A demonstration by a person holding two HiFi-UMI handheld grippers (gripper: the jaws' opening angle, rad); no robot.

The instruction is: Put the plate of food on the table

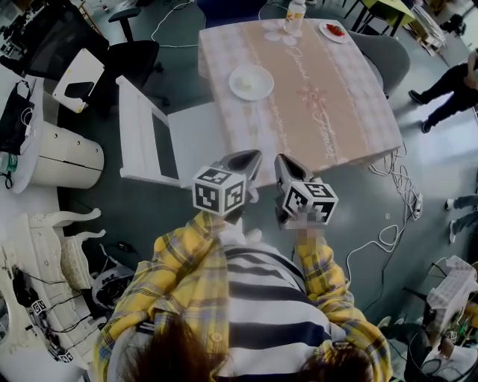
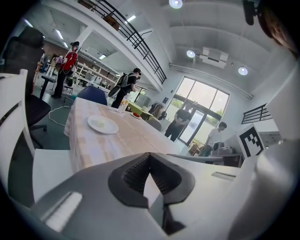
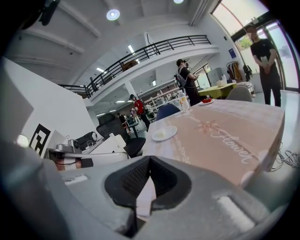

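A white plate [image 1: 251, 82] with pale food on it rests on the pink-clothed table [image 1: 328, 112], towards its left side. The same plate [image 2: 103, 124] shows ahead in the left gripper view, and the plate [image 3: 164, 133] also lies ahead in the right gripper view. My left gripper [image 1: 250, 159] and right gripper [image 1: 283, 164] hang side by side just off the table's near edge, in front of my chest. Both are shut with nothing between the jaws: left gripper [image 2: 150, 156], right gripper [image 3: 149, 160]. Neither touches the plate.
At the table's far end stand a small plate with red food [image 1: 334, 30] and a bottle [image 1: 296, 13]. A white chair [image 1: 146, 134] stands left of the table, with a black office chair [image 1: 131, 60] behind it. Cables [image 1: 396, 201] lie on the floor at right, where people stand [image 1: 448, 89].
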